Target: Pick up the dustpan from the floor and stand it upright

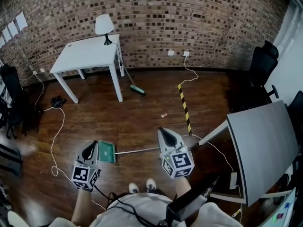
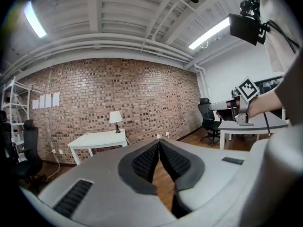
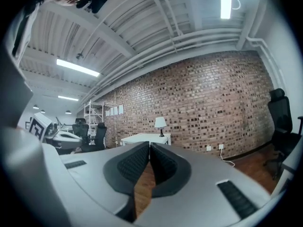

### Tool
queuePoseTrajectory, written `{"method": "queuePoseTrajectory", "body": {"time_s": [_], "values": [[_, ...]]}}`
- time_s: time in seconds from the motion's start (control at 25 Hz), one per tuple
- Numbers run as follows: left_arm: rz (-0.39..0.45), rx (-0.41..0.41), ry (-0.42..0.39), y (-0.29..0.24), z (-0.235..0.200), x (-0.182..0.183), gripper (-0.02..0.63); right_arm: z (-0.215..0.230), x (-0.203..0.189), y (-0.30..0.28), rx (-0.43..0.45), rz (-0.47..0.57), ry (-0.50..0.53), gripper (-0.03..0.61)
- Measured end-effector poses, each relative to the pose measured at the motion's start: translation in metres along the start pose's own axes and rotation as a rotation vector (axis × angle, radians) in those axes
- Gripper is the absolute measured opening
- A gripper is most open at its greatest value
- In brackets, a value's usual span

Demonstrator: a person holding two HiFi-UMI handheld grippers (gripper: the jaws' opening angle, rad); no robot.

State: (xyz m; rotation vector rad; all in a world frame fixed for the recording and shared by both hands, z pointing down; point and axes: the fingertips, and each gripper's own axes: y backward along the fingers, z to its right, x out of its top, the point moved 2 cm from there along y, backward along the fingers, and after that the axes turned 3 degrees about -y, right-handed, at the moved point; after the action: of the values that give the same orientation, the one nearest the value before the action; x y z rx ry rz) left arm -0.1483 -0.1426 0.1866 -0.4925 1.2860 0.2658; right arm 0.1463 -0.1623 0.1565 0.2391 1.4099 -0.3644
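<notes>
Green dustpan (image 1: 107, 152) lies flat on the floor (image 1: 142, 117) between the grippers, its handle seemingly reaching the right gripper (image 1: 165, 136). Left gripper (image 1: 89, 150): jaws closed, empty. Right jaws all but together, holding nothing.

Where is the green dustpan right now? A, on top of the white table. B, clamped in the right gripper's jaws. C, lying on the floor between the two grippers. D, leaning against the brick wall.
C: the head view shows the green dustpan lying on the wood floor, pan beside the left gripper, handle reaching toward the right gripper.
</notes>
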Motion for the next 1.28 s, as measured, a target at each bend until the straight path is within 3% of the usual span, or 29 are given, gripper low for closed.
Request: {"method": "queuePoseTrajectory", "body": {"time_s": [0.16, 0.24, 0.36, 0.48, 0.56, 0.68, 0.8, 0.96, 1.28], "values": [[-0.038, 0.011, 0.087, 0.013, -0.025, -0.029, 0.046, -0.007, -0.006, -0.001, 0.018, 0.046, -0.119, 0.027], [-0.09, 0.012, 0.122, 0.014, -0.036, -0.054, 0.095, -0.01, -0.024, -0.006, 0.042, 0.006, -0.156, 0.134], [-0.185, 0.011, 0.183, 0.011, -0.047, -0.101, 0.144, -0.007, -0.064, -0.018, 0.065, -0.081, -0.223, 0.202], [-0.272, 0.004, 0.283, 0.001, -0.053, -0.156, 0.202, 0.015, -0.111, -0.029, 0.015, -0.14, -0.32, 0.252], [-0.324, 0.006, 0.322, -0.006, -0.061, -0.192, 0.223, 0.035, -0.146, -0.038, -0.056, -0.174, -0.32, 0.307], [-0.371, 0.033, 0.321, -0.017, -0.079, -0.243, 0.233, 0.053, -0.212, -0.052, -0.1, -0.236, -0.312, 0.307], [-0.397, 0.059, 0.293, -0.036, -0.099, -0.29, 0.233, 0.075, -0.284, -0.069, -0.132, -0.266, -0.454, 0.308], [-0.435, 0.087, 0.243, -0.072, -0.115, -0.364, 0.233, 0.111, -0.388, -0.091, -0.177, -0.306, -0.563, 0.33], [-0.618, 0.163, 0.245, -0.111, -0.138, -0.569, 0.233, 0.17, -0.633, -0.11, -0.27, -0.385, -0.672, 0.33]]}}
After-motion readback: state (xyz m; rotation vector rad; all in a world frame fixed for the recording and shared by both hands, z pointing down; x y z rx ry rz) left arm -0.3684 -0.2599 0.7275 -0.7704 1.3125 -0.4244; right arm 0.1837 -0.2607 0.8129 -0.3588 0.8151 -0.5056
